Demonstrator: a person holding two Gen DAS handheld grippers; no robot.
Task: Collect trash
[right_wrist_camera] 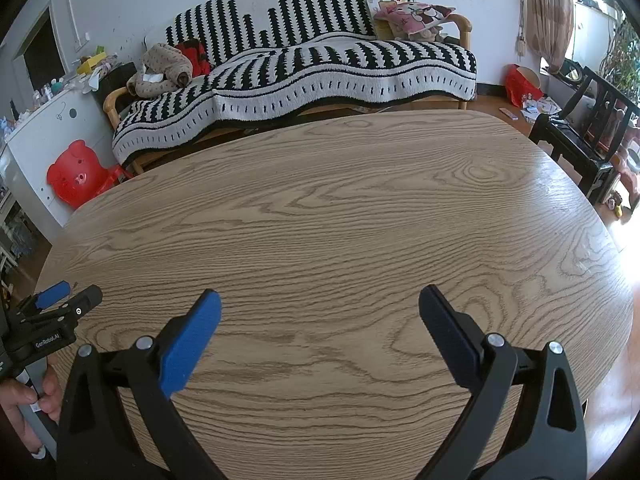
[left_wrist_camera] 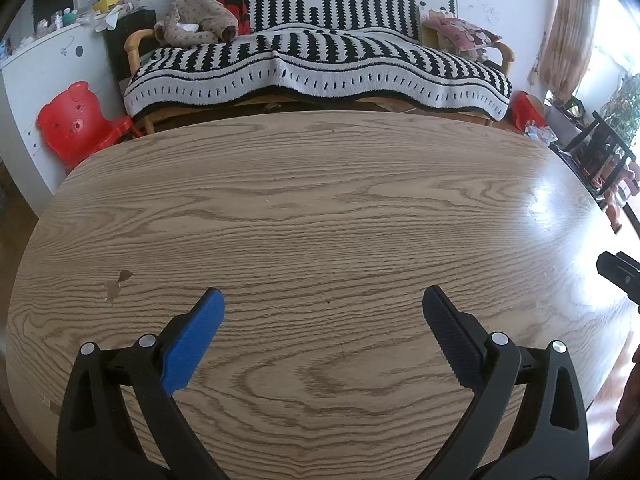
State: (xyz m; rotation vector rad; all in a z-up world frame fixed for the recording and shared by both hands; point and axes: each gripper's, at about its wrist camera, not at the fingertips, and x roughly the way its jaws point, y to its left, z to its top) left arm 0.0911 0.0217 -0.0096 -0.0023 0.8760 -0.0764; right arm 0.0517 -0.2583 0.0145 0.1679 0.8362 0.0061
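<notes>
My left gripper (left_wrist_camera: 323,300) is open and empty, held low over the near part of a wooden table (left_wrist_camera: 320,200). My right gripper (right_wrist_camera: 319,300) is open and empty over the same table (right_wrist_camera: 340,208). The left gripper also shows at the left edge of the right wrist view (right_wrist_camera: 68,300), and the right gripper's tip shows at the right edge of the left wrist view (left_wrist_camera: 620,274). I see no trash on the table top. A small brown stain (left_wrist_camera: 118,284) marks the wood left of the left gripper.
A sofa under a black-and-white blanket (left_wrist_camera: 320,64) stands behind the table, with clothes (left_wrist_camera: 196,20) and a pink cushion (left_wrist_camera: 464,34) on it. A red bear chair (left_wrist_camera: 80,120) stands at the left by a white cabinet (left_wrist_camera: 48,64). Dark chairs (right_wrist_camera: 580,136) stand at the right.
</notes>
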